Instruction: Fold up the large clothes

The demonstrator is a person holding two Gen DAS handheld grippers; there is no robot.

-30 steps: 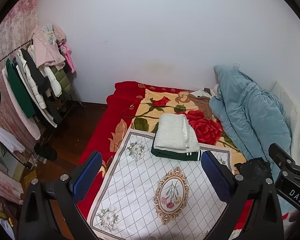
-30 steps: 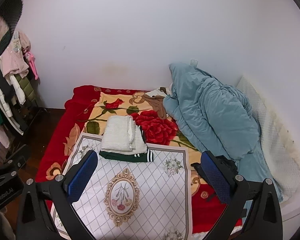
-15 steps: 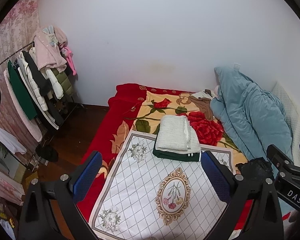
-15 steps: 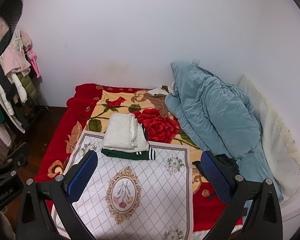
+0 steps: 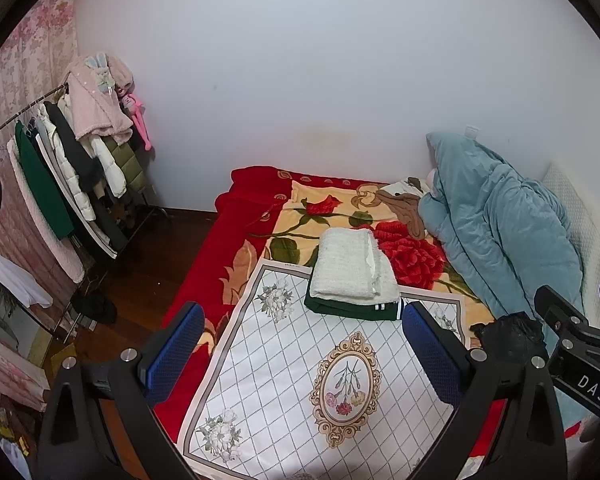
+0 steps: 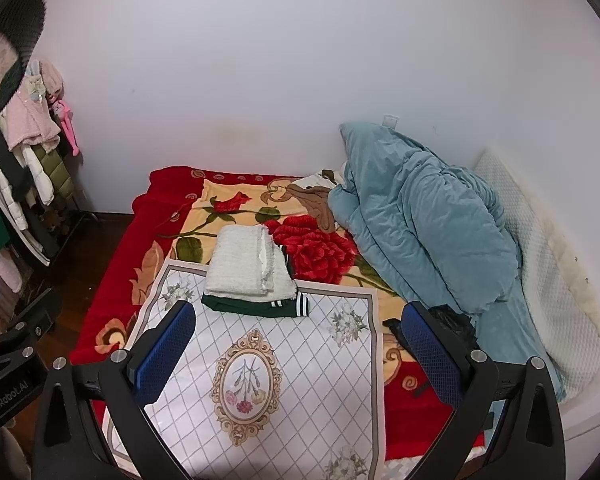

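Observation:
A folded white knit garment (image 5: 352, 266) lies on a folded dark green garment (image 5: 352, 309) at the far edge of a white diamond-patterned mat (image 5: 300, 380) on the bed. The stack also shows in the right wrist view (image 6: 246, 264), on the same mat (image 6: 284, 360). My left gripper (image 5: 300, 354) is open and empty, held above the mat's near part. My right gripper (image 6: 296, 354) is open and empty, also above the mat. A black garment (image 6: 452, 322) lies bunched at the mat's right side, and shows in the left wrist view (image 5: 512, 334) too.
The bed has a red rose blanket (image 5: 412, 252). A blue quilt (image 6: 424, 220) is heaped on the right against the wall. A clothes rack (image 5: 72, 160) with hanging coats stands at the left over dark wooden floor (image 5: 148, 272).
Both grippers have drifted slightly; the bed and stack sit a little further right and lower in view. Nothing was taken hold of or let go.

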